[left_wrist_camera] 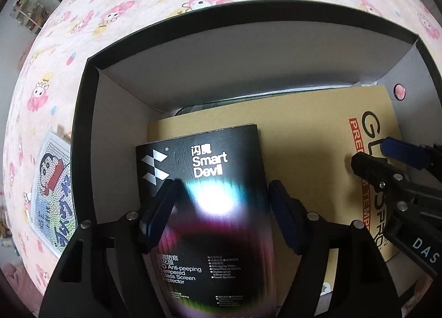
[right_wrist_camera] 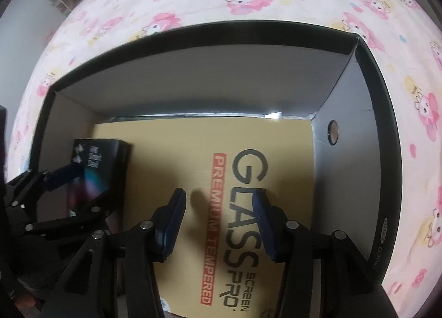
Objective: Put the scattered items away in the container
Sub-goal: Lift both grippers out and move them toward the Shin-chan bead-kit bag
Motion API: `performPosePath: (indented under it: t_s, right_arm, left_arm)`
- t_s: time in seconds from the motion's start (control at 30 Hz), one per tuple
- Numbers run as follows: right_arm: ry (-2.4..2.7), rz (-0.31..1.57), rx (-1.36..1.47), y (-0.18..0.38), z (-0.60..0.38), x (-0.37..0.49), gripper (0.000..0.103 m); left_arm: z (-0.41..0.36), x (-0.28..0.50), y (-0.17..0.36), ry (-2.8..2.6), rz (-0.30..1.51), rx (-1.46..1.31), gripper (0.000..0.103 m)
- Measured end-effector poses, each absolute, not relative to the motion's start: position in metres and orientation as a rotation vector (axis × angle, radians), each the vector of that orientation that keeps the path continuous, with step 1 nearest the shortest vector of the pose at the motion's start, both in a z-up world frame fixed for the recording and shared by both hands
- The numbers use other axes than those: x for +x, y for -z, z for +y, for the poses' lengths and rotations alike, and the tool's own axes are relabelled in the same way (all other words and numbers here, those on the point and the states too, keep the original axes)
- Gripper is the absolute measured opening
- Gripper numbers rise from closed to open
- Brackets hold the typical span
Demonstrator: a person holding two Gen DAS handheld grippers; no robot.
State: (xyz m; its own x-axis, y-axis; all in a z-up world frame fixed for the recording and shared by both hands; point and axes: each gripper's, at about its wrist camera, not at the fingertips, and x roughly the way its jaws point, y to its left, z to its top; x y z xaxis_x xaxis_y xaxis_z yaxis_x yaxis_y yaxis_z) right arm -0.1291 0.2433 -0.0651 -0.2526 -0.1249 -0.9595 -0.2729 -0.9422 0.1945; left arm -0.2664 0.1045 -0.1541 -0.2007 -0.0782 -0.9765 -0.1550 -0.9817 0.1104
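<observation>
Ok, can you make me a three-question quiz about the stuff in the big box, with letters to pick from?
1. Where does the black Smart Devil box lie?
A. on the bedsheet
B. on top of the tan Glass Pro packet, inside the big box
C. under the packet

2. What colour are the pads on the gripper fingers?
A. blue
B. red
C. yellow

3. How does the right gripper stand?
A. shut on the packet
B. open above the packet, holding nothing
C. shut on the black box

Answers:
1 B, its edges overlap the packet within the box walls.
2 A, both wrist views show blue pads.
3 B, a clear gap shows between its fingers.
</observation>
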Motion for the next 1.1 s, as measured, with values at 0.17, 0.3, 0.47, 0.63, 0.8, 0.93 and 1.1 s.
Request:
performPosePath:
  t_s: [0.17,0.3,0.47,0.63,0.8,0.93,1.1]
  right_arm:
    - [-2.373,0.534,-1.787,0.052,0.247,-0.121,0.046]
    - [-2.394,0.501,-1.649,0.028,0.243,-0.106,0.046]
    - [-2.457,0.412,-1.502,-0.009,0.235,-0.077,0.051]
    - [-2.534,0.382,-1.442,-0.032,0.219,-0.054,0.052]
    - [-2.550,0.342,-1.342,-0.033,0.191,-0.034,0.052]
    - [-2.581,0.314,-1.326,-0.038,0.165,-0.024,0.052]
    - [-2.609,0.239,-1.304,-0.041,0.128,-0.011,0.052]
  left_arm:
    - [0.087,-0.253,0.137,-2.435,0.047,-1.845,0.062]
    - [0.075,-0.231,0.112,-2.526,-0.062,-1.721,0.062]
    - [0.074,-0.208,0.088,-2.557,-0.094,-1.551,0.067]
    - [0.067,-0.162,0.042,-2.528,-0.057,-1.467,0.070]
    - [0.057,-0.140,0.030,-2.559,-0.010,-1.444,0.070]
    - [0.039,-0.125,0.028,-2.564,-0.029,-1.457,0.069]
    - [0.014,-0.109,0.028,-2.564,-0.033,-1.482,0.064]
